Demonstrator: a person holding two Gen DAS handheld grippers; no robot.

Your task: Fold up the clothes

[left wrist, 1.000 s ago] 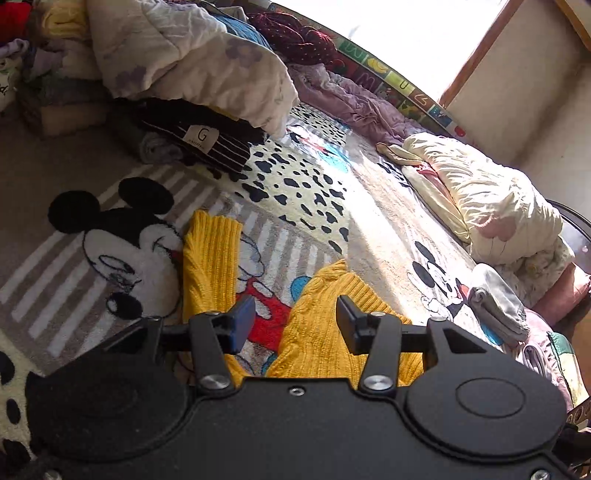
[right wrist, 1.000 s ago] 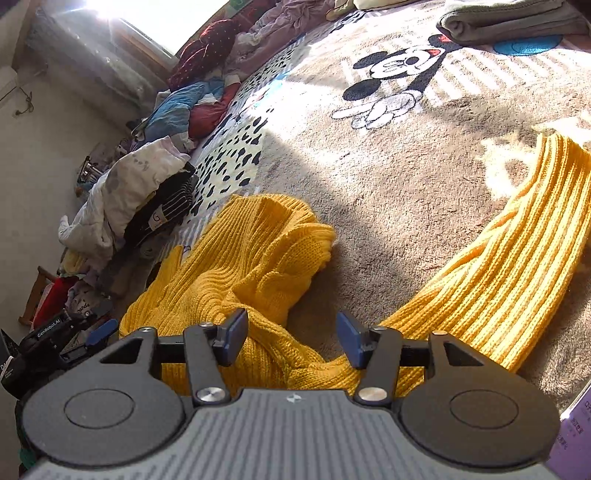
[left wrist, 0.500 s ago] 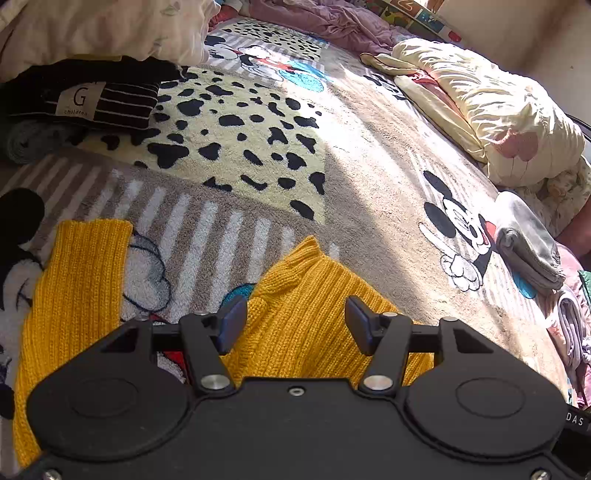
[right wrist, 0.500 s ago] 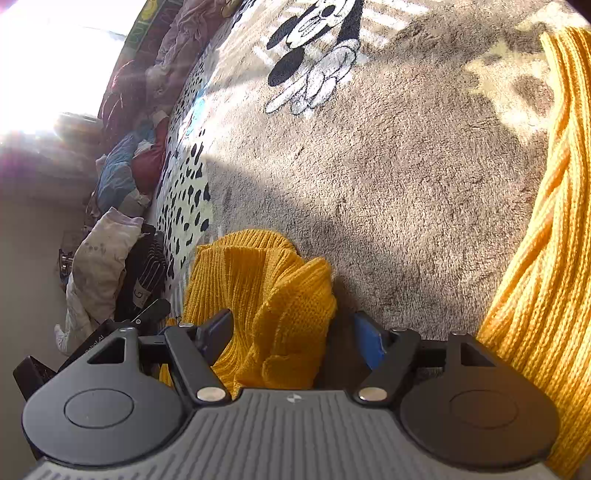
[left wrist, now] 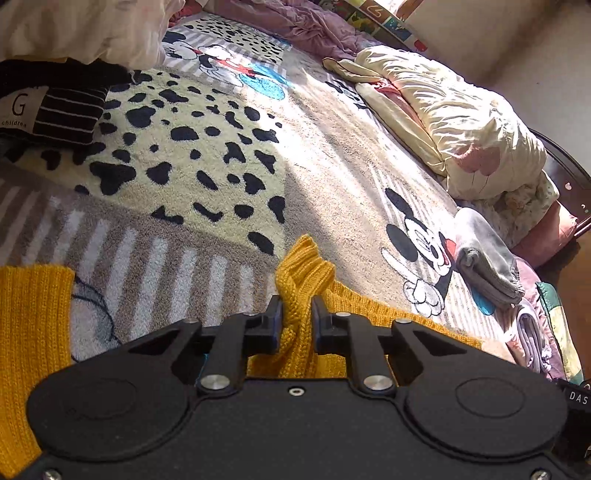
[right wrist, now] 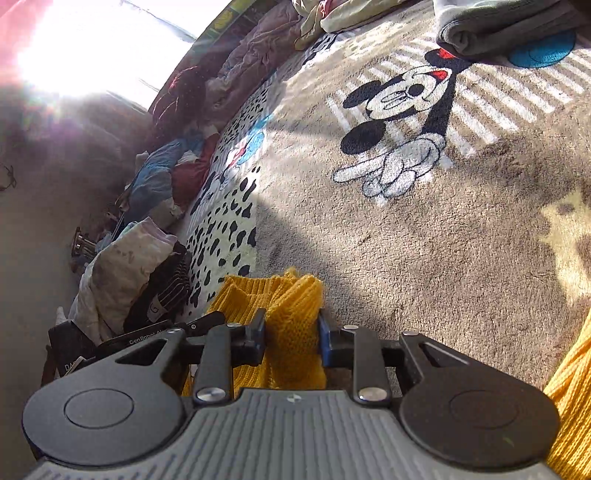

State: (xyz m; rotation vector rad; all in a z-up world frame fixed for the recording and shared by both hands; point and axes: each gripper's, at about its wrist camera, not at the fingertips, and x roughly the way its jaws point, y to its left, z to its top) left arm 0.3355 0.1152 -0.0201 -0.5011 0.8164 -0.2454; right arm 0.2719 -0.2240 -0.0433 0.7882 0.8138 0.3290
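Sweater [left wrist: 295,295] | bunched between closing left hand-held gripper [left wrist: 296,317] jaws | pinched

Ribbed knit sweater [left wrist: 303,280] — plush blanket [left wrist: 332,155]

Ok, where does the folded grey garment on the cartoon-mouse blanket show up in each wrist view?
Left wrist: the folded grey garment lies at the right edge, just right of the printed mouse.
Right wrist: it sits in the top right corner, partly cut off, above the printed mouse.
Shared landmark: the black-and-white cartoon mouse with the red bow printed on the blanket.
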